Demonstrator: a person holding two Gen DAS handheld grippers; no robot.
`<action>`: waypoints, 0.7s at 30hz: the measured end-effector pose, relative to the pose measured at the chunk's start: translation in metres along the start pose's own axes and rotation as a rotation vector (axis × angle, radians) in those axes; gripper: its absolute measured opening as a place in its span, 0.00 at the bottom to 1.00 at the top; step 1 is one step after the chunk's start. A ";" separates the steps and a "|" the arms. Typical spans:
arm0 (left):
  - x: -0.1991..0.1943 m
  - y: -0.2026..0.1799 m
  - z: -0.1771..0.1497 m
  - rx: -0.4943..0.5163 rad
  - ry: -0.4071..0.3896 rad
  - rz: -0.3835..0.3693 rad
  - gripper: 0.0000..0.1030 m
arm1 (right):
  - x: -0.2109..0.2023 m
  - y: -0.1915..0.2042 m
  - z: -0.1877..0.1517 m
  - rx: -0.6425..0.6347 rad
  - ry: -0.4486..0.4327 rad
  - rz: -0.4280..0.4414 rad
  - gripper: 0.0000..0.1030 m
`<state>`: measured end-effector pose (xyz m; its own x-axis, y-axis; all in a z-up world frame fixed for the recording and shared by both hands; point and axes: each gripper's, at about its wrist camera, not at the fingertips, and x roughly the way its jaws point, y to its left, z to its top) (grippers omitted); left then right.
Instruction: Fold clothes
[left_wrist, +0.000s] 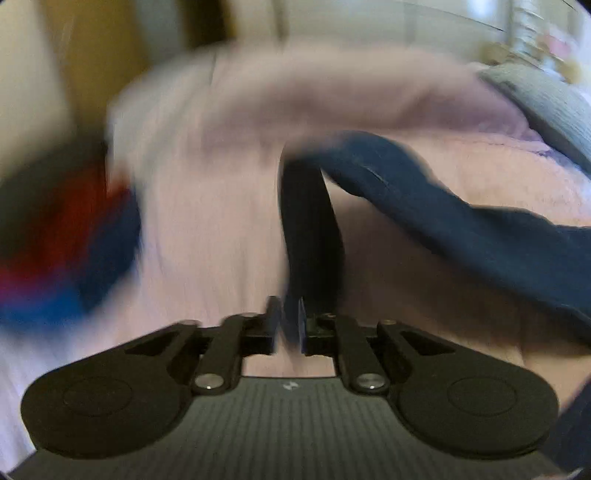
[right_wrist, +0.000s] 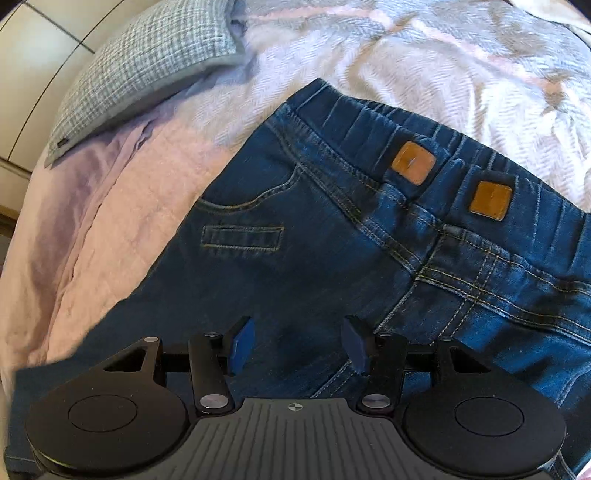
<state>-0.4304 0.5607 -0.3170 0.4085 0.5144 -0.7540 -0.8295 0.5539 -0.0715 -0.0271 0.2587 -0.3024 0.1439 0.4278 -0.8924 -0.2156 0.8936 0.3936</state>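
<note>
On the pink bed (right_wrist: 110, 206), the left claw (left_wrist: 290, 325) pinches the jeans' (right_wrist: 314, 236) leg narrowly and should lift evenly, while the right claw (right_wrist: 297, 347) hovers wide, empty, over the seat.

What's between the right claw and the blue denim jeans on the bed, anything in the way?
Nothing visible. The right claw is open right above the blue denim jeans, which lie spread on the pink quilted bedspread. The grey checked pillow sits off beside them, well clear.

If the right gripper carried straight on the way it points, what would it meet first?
Most likely the jeans: the right gripper, jaws open and empty, points down at the denim below the waistband. Nothing shows in between, though the gap is hard to judge.
</note>
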 end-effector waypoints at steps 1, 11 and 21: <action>0.007 0.012 -0.010 -0.090 0.067 -0.008 0.13 | 0.000 -0.001 0.000 -0.002 0.000 0.002 0.54; 0.052 0.073 -0.048 -0.632 0.058 0.011 0.33 | -0.002 -0.002 -0.004 -0.022 0.009 0.005 0.54; 0.104 0.098 -0.043 -0.759 0.069 -0.007 0.03 | 0.002 -0.001 -0.010 -0.038 0.012 0.006 0.54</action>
<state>-0.4861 0.6403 -0.4305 0.4108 0.4569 -0.7890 -0.8715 -0.0574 -0.4870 -0.0363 0.2577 -0.3066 0.1311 0.4315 -0.8925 -0.2533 0.8850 0.3907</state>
